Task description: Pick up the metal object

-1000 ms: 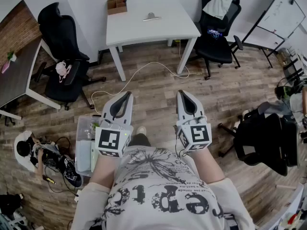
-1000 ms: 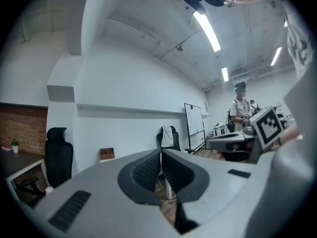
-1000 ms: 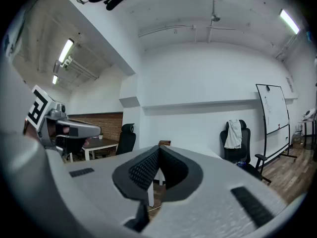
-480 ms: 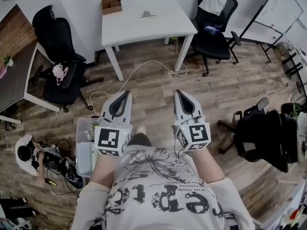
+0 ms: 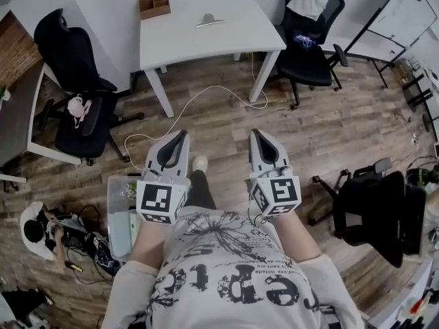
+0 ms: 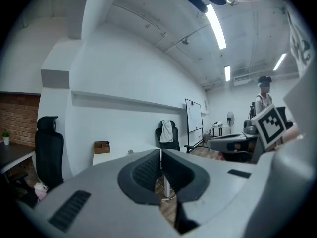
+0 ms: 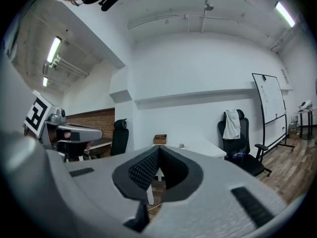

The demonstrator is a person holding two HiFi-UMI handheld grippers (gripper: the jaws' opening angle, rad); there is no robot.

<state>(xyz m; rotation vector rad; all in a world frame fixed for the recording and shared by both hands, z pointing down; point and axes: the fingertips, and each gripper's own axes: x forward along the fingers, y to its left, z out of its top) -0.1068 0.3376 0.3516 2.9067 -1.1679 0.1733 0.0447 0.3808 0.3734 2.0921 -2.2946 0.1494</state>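
The metal object (image 5: 209, 21), a small grey piece, lies on the white table (image 5: 233, 40) far ahead across the room. It also shows as a tiny shape on the table in the left gripper view (image 6: 130, 151) and the right gripper view (image 7: 182, 146). My left gripper (image 5: 184, 135) and right gripper (image 5: 255, 133) are held side by side in front of the person's chest, pointing at the table. Both are shut with nothing between the jaws, as seen in the left gripper view (image 6: 160, 150) and the right gripper view (image 7: 158, 148).
A wooden box (image 5: 155, 4) stands at the table's back left. Black office chairs (image 5: 75, 53) (image 5: 312, 29) flank the table, and another (image 5: 374, 214) stands at the right. A white cable (image 5: 206, 98) runs over the wood floor. A plastic bin (image 5: 122, 214) and a seated person (image 5: 34, 214) are at the left.
The head view has shifted slightly towards the table, and the person's shoe has stepped forward. Both grippers keep their place in the view and stay shut.
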